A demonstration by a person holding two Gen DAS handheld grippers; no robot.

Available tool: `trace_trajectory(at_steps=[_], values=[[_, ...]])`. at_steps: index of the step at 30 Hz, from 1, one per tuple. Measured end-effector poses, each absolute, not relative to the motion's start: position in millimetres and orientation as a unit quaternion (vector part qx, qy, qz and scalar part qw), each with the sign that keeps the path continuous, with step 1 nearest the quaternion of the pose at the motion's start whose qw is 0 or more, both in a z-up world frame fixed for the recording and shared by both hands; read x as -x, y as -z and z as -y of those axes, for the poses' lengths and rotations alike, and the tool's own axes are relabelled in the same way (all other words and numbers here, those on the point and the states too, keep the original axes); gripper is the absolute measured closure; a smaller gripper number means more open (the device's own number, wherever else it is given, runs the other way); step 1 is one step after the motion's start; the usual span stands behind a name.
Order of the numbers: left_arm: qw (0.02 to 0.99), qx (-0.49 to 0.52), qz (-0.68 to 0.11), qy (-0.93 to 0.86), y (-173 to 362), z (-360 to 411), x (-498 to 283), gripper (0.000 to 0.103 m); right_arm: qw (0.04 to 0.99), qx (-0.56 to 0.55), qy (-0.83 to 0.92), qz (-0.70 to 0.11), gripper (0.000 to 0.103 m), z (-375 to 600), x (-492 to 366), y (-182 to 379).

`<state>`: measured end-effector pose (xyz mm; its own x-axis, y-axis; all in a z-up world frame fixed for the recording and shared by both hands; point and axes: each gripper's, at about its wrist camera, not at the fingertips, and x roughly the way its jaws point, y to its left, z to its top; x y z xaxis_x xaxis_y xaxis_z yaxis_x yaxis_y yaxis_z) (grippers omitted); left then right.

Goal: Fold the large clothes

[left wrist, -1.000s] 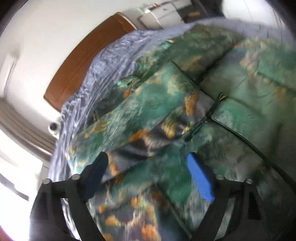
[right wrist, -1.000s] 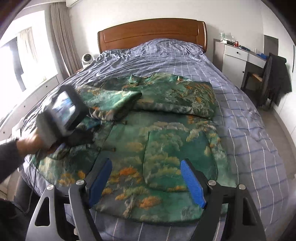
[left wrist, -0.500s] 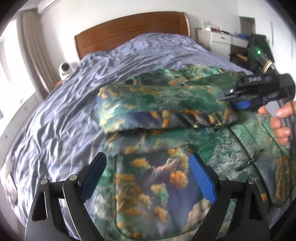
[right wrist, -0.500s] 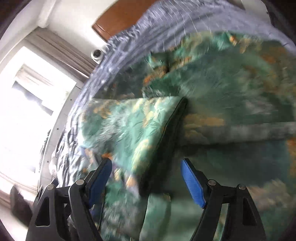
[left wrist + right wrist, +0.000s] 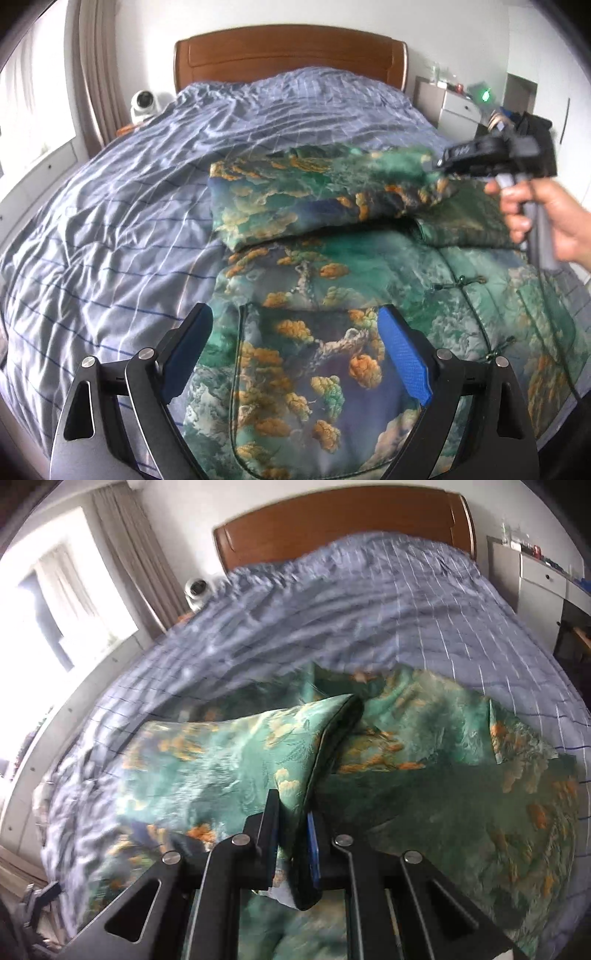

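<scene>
Sleeve-folding step: right gripper (image 5: pixel 291 845) pinches the jacket (image 5: pixel 332 332) sleeve cuff (image 5: pixel 314 775); left gripper (image 5: pixel 295 354) hovers wide open, empty; next, lay the sleeve across the jacket.

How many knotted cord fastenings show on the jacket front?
2: one knotted cord fastening mid-front below the folded sleeve, another nearer the hem. More may hide under the fold.

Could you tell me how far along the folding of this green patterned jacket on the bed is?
Done: one sleeve already lies folded across the jacket. In hand: the right hand-held gripper is shut on that sleeve's dark-trimmed cuff edge, while the left hand-held gripper hangs open above the hem, holding nothing. Left: the body remains spread flat on the bed, not yet folded.
</scene>
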<state>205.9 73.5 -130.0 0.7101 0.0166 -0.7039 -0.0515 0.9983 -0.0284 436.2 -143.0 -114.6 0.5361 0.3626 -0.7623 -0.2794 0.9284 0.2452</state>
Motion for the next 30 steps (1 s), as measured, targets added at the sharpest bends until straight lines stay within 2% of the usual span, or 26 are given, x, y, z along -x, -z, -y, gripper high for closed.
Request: trace_trajectory(at_steps=[3,4,6,7,10,14,17,20,23,26,30], values=[[0.918,0.022,-0.395,-0.017,132,-77,-210,0.011,0.864,-0.041,-0.164,-0.474,0.084,141,-452,151],[0.917,0.021,-0.399,-0.016,132,-78,-212,0.011,0.861,-0.04,-0.155,-0.482,0.072,142,-453,161],[0.915,0.022,-0.404,-0.01,128,-82,-220,0.011,0.855,-0.052,-0.151,-0.494,0.056,144,-448,176],[0.914,0.026,-0.405,-0.005,124,-86,-229,0.011,0.853,-0.059,-0.159,-0.493,0.053,146,-446,178],[0.917,0.046,-0.397,0.007,108,-96,-264,0.011,0.861,-0.036,-0.162,-0.48,0.052,150,-431,163],[0.917,0.044,-0.396,0.012,102,-99,-331,0.013,0.902,0.045,-0.168,-0.395,0.052,143,-398,114],[0.898,0.038,-0.438,0.019,126,-96,-384,0.035,0.908,0.05,-0.201,-0.364,0.049,129,-392,98],[0.877,0.052,-0.478,0.007,160,-102,-410,0.042,0.89,0.037,-0.242,-0.385,0.049,113,-405,110],[0.867,0.05,-0.496,0.007,188,-105,-416,0.043,0.868,0.033,-0.259,-0.422,0.049,101,-417,143],[0.87,0.033,-0.492,0.007,198,-101,-414,0.043,0.849,0.039,-0.246,-0.466,0.051,98,-428,180],[0.874,0.015,-0.486,0.0,195,-95,-408,0.043,0.846,0.013,-0.244,-0.473,0.051,104,-430,192]])
